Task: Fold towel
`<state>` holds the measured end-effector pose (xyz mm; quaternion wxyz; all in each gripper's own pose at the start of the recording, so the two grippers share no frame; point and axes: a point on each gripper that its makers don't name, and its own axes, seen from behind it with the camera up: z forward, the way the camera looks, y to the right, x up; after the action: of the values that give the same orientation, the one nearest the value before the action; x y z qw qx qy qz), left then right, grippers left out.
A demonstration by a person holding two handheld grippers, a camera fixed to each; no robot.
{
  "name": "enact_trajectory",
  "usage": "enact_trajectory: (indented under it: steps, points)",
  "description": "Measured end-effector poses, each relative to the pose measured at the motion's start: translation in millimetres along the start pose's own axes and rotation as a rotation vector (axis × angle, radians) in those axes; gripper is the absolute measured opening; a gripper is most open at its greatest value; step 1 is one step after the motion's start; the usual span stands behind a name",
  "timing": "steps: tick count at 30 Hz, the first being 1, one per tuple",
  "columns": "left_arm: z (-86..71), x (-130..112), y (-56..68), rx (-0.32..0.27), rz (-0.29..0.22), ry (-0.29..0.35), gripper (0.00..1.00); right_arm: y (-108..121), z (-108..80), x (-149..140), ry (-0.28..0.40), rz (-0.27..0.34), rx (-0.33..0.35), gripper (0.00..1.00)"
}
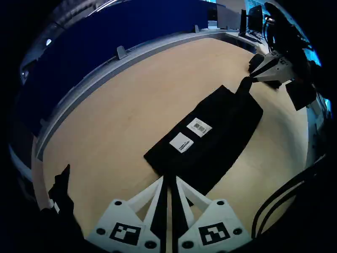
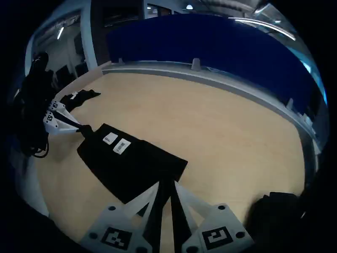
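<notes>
Nearest the lens in the left gripper view, the left gripper point(image 1: 169, 183) has its white fingers drawn together on the near short end of the black rectangular cloth towel point(image 1: 223, 122). The towel lies flat on the pale wooden tabletop point(image 1: 126, 118) with its white labels point(image 1: 199, 127) facing up. Farther right, the right gripper point(image 1: 252, 78) pinches the opposite end, raising a small peak of fabric.

In the right gripper view, the left gripper enters from the left edge, held low and nearly level by a person's dark arm point(image 2: 33, 92). The towel runs diagonally from it to the right gripper's own fingers, which are closed on that end. A blue partition point(image 2: 219, 46) backs the table.

Step in hand, as judged: both ends are gripped and this fold is not yet made. The next move likely calls for lifting one end and carrying it over onto the other, with both pinches kept firm and the edges aligned.
</notes>
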<state>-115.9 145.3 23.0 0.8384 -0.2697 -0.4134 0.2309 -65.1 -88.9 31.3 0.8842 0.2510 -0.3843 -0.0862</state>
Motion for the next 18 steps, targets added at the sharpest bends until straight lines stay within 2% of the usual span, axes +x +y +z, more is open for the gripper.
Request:
enact_trajectory:
  steps: [9, 18]
  points:
    - [13.4, -8, -3.9, -0.007, -0.007, -0.023, 0.07, 5, 12.6, -7, -0.021, 0.02, -0.004, 0.11]
    - [30.0, -9, -13.8, 0.025, -0.027, -0.027, 0.15, 10, 26.9, -10, -0.035, 0.035, -0.035, 0.11]
